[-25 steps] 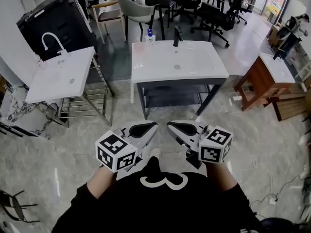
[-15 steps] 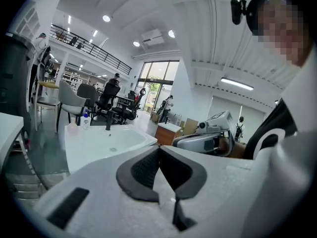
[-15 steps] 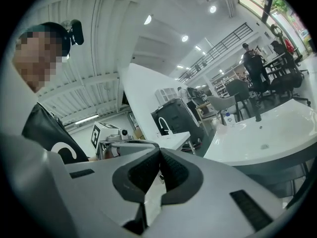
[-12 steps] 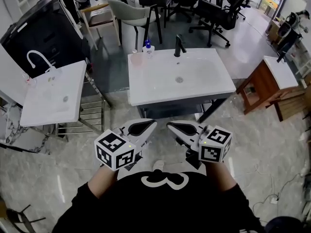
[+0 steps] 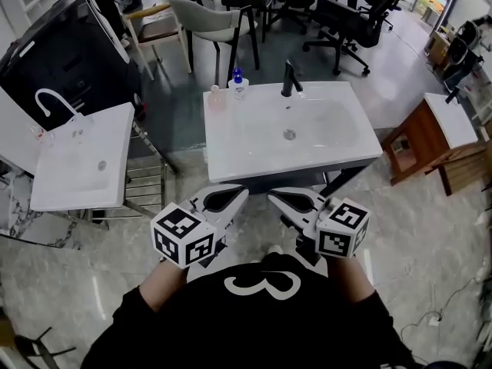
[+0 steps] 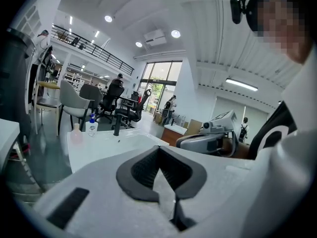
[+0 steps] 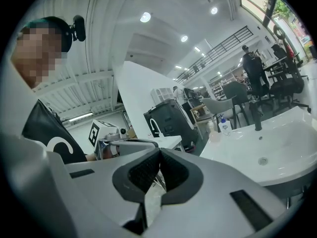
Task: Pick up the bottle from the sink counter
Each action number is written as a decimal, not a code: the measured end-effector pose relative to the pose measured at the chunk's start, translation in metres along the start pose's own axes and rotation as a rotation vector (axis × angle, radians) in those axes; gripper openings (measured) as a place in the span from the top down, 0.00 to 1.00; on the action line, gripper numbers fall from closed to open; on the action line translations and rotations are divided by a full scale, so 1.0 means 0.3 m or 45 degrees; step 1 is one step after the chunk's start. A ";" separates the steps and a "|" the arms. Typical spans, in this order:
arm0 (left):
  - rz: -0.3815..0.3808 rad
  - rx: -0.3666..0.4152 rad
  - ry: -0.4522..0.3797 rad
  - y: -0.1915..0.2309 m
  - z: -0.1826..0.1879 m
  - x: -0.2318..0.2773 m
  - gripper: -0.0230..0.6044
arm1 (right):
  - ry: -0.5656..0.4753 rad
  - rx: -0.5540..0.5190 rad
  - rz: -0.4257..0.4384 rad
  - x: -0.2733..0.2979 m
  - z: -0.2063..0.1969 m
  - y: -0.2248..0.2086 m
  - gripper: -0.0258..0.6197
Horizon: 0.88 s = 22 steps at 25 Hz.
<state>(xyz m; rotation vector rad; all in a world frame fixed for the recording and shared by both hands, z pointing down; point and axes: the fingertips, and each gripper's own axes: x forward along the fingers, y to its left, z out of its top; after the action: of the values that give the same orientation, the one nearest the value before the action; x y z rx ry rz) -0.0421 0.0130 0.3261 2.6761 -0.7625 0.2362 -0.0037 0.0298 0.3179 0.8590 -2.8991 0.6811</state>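
A small clear bottle with a blue cap (image 5: 237, 83) stands at the back left corner of the white sink counter (image 5: 254, 156), with a pale pink bottle (image 5: 214, 97) to its left and a black faucet (image 5: 289, 79) to its right. Both grippers are held side by side in front of the counter's near edge, well short of the bottles. My left gripper (image 5: 244, 192) has its jaws together and holds nothing; so does my right gripper (image 5: 270, 194). The blue-capped bottle (image 6: 91, 125) shows far off in the left gripper view, and the same bottle (image 7: 224, 126) in the right gripper view.
Another white sink (image 5: 81, 156) on a metal rack stands to the left, with a black cabinet (image 5: 69, 52) behind it. A wooden stand with a white top (image 5: 434, 137) is at the right. Chairs (image 5: 204, 21) stand behind the counter. People stand far off in the room.
The sink counter has come nearer and lower in the head view as the person walked toward it. Both grippers kept their pose, jaws together.
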 end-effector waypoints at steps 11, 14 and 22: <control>0.065 -0.011 0.012 0.200 0.091 0.178 0.94 | 0.053 -0.005 0.089 0.119 0.114 -0.258 0.94; 0.091 -0.035 0.010 0.286 0.133 0.251 0.94 | 0.078 0.004 0.115 0.166 0.164 -0.356 0.94; 0.193 -0.084 -0.028 0.514 0.193 0.400 0.94 | 0.159 0.025 0.188 0.292 0.229 -0.595 0.94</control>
<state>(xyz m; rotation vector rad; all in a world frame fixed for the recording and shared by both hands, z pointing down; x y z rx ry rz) -0.0201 -0.1887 0.3461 2.5656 -0.9642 0.2156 0.0219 -0.1778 0.3414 0.5852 -2.8681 0.7466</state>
